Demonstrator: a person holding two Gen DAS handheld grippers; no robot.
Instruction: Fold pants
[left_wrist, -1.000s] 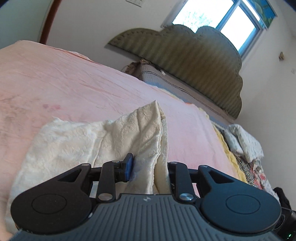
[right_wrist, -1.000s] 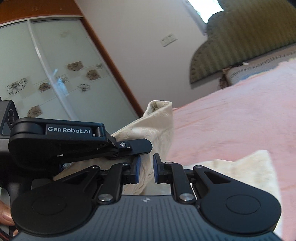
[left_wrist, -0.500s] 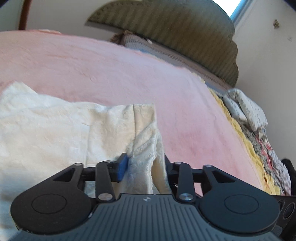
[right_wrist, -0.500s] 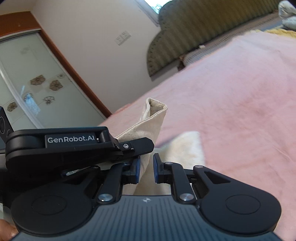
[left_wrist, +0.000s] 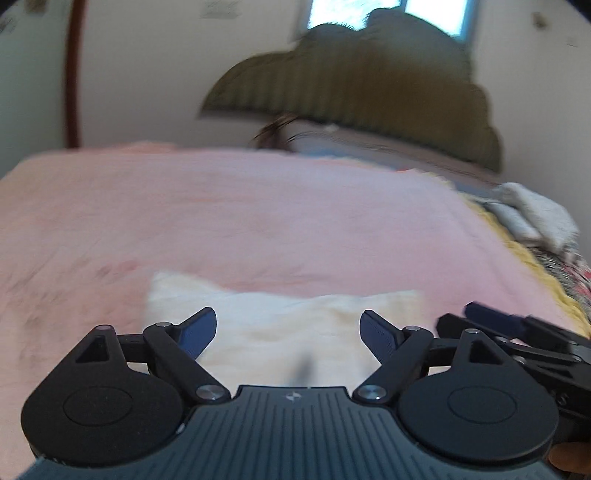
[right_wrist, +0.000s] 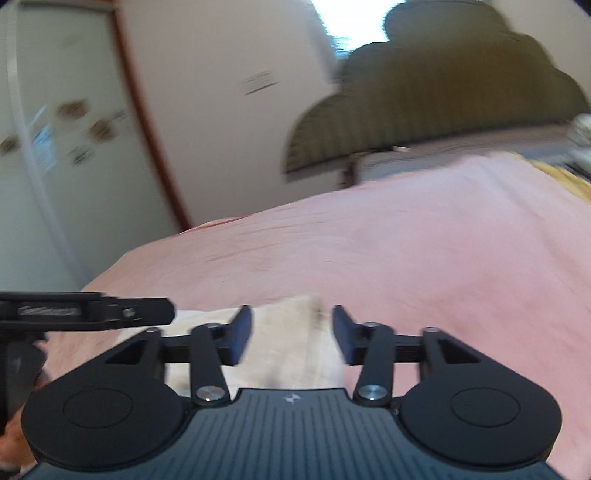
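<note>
1. While both cameras are blurring, the cream pants (left_wrist: 280, 332) are lying flat on the pink sheet (left_wrist: 258, 221), just ahead of both tools.
2. On the left wrist view, the left gripper (left_wrist: 288, 326) is spreading its jaws wide; the blue pads (left_wrist: 201, 328) are standing clear of the cloth, which is lying beneath and between them, released.
3. On the right wrist view, the right gripper (right_wrist: 291, 332) is also opening, its pads (right_wrist: 242, 332) apart with a folded edge of the pants (right_wrist: 291, 350) showing in the gap, nothing pinching it.
4. Each tool is showing up in the other's view: the right one (left_wrist: 517, 332) is sitting at the right edge of the left camera, the left one (right_wrist: 92, 314) is poking in from the left of the right camera, so they are working side by side.
5. Beyond the sheet, an olive headboard (left_wrist: 369, 81) is standing against the wall, and a heap of other laundry (left_wrist: 535, 221) is lying at the bed's far right corner.
</note>
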